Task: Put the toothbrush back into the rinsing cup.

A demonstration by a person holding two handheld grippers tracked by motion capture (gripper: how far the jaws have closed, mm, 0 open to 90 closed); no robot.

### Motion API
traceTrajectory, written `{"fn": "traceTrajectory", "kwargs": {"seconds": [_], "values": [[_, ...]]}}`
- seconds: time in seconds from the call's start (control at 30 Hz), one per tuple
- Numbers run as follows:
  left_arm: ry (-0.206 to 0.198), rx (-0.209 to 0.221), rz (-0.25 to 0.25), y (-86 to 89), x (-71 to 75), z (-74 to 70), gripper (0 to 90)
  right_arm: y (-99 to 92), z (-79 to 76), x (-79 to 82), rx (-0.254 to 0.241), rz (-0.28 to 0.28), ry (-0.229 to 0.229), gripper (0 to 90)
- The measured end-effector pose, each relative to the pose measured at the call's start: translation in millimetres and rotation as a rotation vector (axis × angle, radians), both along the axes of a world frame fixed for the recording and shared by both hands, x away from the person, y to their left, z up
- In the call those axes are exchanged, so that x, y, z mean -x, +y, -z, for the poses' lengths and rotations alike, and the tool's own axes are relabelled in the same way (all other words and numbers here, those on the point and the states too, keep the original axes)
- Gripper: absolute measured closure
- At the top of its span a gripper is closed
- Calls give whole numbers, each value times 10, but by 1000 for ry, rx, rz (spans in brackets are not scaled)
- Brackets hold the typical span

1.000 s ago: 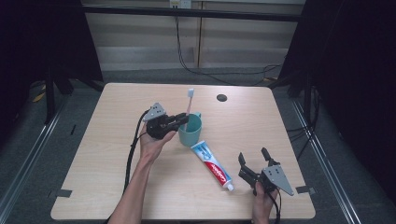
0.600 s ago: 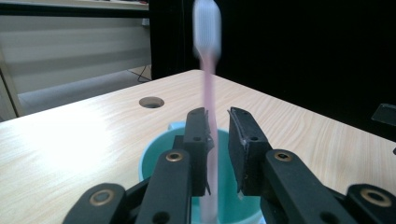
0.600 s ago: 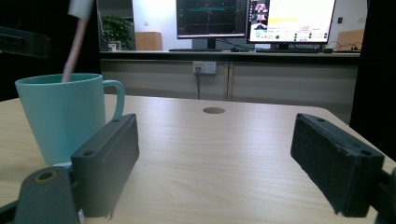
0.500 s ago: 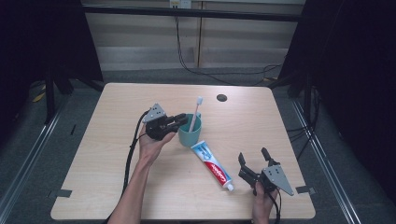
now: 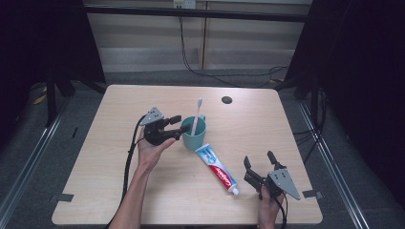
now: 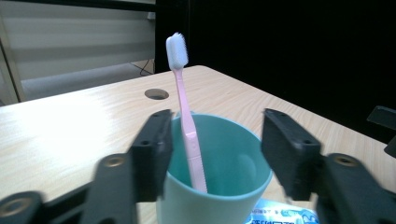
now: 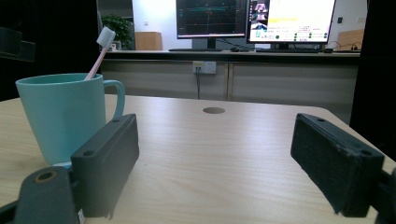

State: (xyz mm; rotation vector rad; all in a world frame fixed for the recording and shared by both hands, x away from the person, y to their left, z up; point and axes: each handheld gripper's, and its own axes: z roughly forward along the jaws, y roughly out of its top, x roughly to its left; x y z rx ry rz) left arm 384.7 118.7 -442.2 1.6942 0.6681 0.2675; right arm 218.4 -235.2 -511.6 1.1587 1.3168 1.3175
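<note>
The left gripper (image 5: 184, 125) is held level at 9 o'clock of the teal mug (image 5: 194, 134), its jaws just opened and clear of the pink toothbrush (image 5: 196, 116) standing in the mug. The right gripper (image 5: 260, 160) rests near the table's 5 o'clock edge, jaws spread wide, beside the toothpaste tube (image 5: 217, 167).

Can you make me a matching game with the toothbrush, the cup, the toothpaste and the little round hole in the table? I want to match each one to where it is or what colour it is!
Things:
1. toothbrush
2. cup
3. toothpaste
4. round hole

Clues:
A. teal, with a handle
B. lying flat on the table
C. near the far edge of the table
D. pink, standing in the cup

Pairs: 1-D, 2-A, 3-B, 4-C
</note>
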Motion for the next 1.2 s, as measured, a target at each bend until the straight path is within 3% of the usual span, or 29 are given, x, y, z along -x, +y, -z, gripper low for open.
{"fn": "traceTrajectory", "kwargs": {"seconds": [0.07,0.2,0.3,0.37,0.53,0.67,1.03,1.2], "values": [[-17,-17,0,35,24,-23,338,0,0,0,0,0,0,147],[-14,-23,-17,83,51,-64,233,0,0,0,0,1,0,145],[-14,-14,-14,146,80,-101,215,1,0,-1,0,2,1,145],[-23,-47,-35,189,121,-124,158,0,-2,-4,0,3,4,145],[-35,-82,-56,280,195,-107,159,1,-1,-1,0,3,1,145],[-26,-76,-53,361,238,-83,158,1,-2,-4,0,0,4,147],[-52,-95,-121,582,484,59,159,1,-1,-2,0,1,3,147],[-56,-104,-175,661,631,152,159,2,0,1,0,4,-1,144]]}}
